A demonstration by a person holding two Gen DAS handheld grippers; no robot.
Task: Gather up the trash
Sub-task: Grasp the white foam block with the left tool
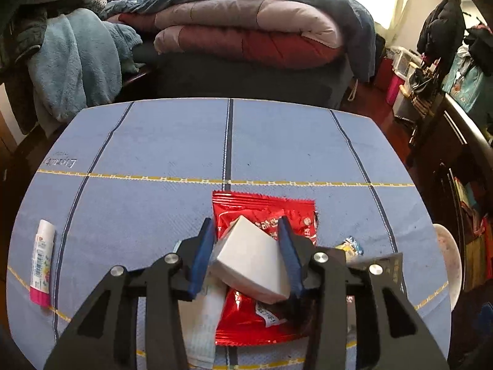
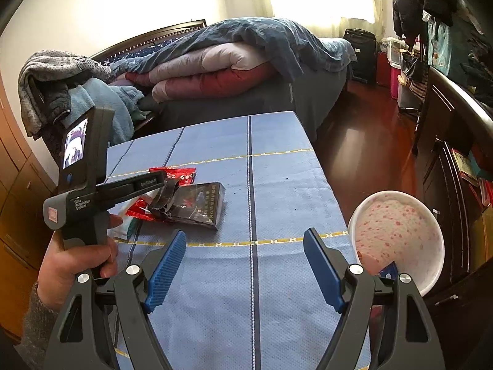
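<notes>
Here the left hand-held gripper [image 1: 248,231] clamps a white box [image 1: 251,260] mid-table.

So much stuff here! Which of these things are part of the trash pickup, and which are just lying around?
Part of the job:
- white box, clamped in the left gripper
- red snack wrapper
- black packet
- small candy wrapper
- white bin
- right gripper, open

Just lying about:
- glue stick
- folded quilt
- blue towel

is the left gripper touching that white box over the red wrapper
Touching: in the left wrist view the left gripper has both blue pads pressed against the sides of the white box, above the red wrapper.
</notes>
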